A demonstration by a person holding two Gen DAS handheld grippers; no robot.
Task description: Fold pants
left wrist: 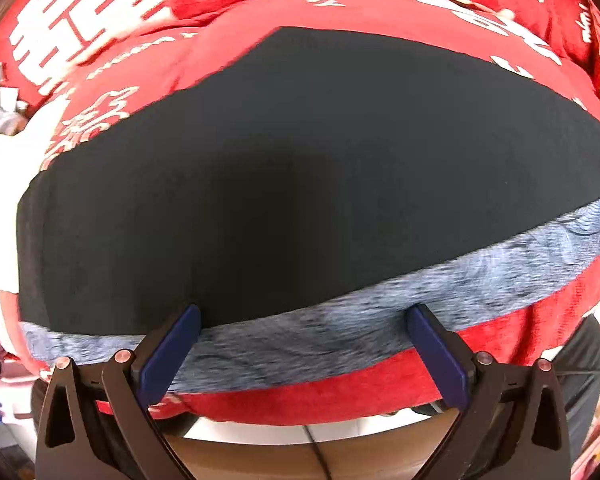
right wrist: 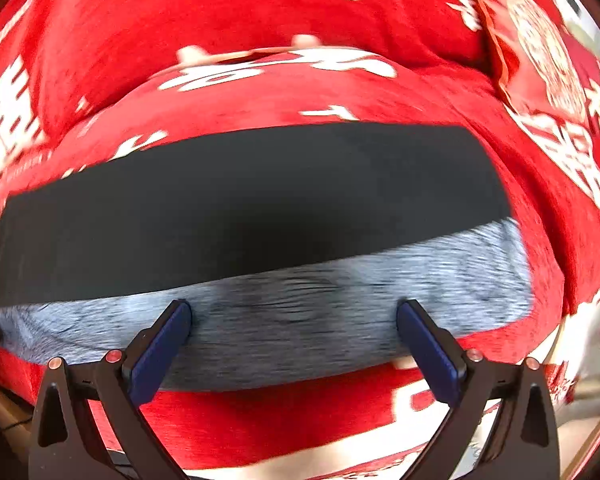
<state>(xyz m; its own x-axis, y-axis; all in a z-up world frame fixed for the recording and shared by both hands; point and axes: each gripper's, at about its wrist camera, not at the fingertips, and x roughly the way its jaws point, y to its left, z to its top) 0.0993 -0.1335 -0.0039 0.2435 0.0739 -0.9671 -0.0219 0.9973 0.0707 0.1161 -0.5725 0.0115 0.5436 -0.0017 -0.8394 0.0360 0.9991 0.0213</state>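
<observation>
Black pants (left wrist: 292, 184) with a grey heathered lining band (left wrist: 380, 312) along the near edge lie flat on a red blanket with white characters (left wrist: 340, 12). In the left wrist view my left gripper (left wrist: 304, 312) is open and empty, its blue pads (left wrist: 172, 352) hovering over the grey band. In the right wrist view the same pants (right wrist: 260, 200) and grey band (right wrist: 300, 320) lie across the frame. My right gripper (right wrist: 294, 308) is open and empty, fingertips over the grey band near its right end.
The red blanket (right wrist: 260, 40) covers a cushioned seat with a raised back behind the pants. A red printed cushion (right wrist: 548, 60) sits at the far right. The seat's front edge and floor (left wrist: 300, 452) lie below the left gripper.
</observation>
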